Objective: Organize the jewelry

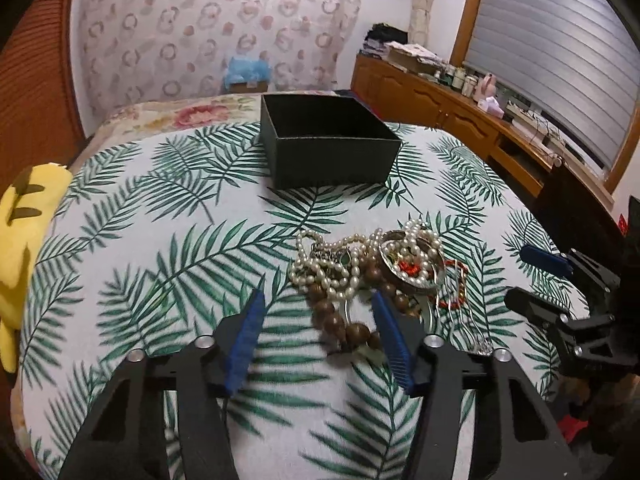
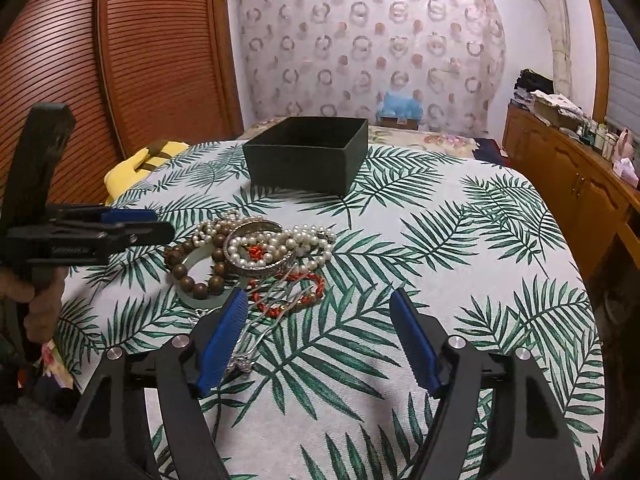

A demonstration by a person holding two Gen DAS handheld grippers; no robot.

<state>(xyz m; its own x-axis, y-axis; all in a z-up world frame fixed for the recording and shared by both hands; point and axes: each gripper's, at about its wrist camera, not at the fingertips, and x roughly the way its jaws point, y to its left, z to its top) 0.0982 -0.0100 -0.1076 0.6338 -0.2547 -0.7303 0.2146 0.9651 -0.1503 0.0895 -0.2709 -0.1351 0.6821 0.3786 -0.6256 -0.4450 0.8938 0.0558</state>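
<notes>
Left wrist view: left tongs [image 1: 320,312] bottom centre, blades apart around the near end of the wooden bead bracelet [image 1: 340,320]; pad contact can't be confirmed. Jewelry pile [image 1: 372,264] sits centre-right on the leaf-print cloth [image 1: 160,240], pearl strands [image 1: 320,264] tangled with a metal bangle [image 1: 412,280] and red coral bracelet [image 1: 456,280]. Black box [image 1: 328,140] upper centre, well apart from the pile. Right wrist view: right tongs [image 2: 318,300] bottom centre, open, nothing between them; pile just left of its left blade.
</notes>
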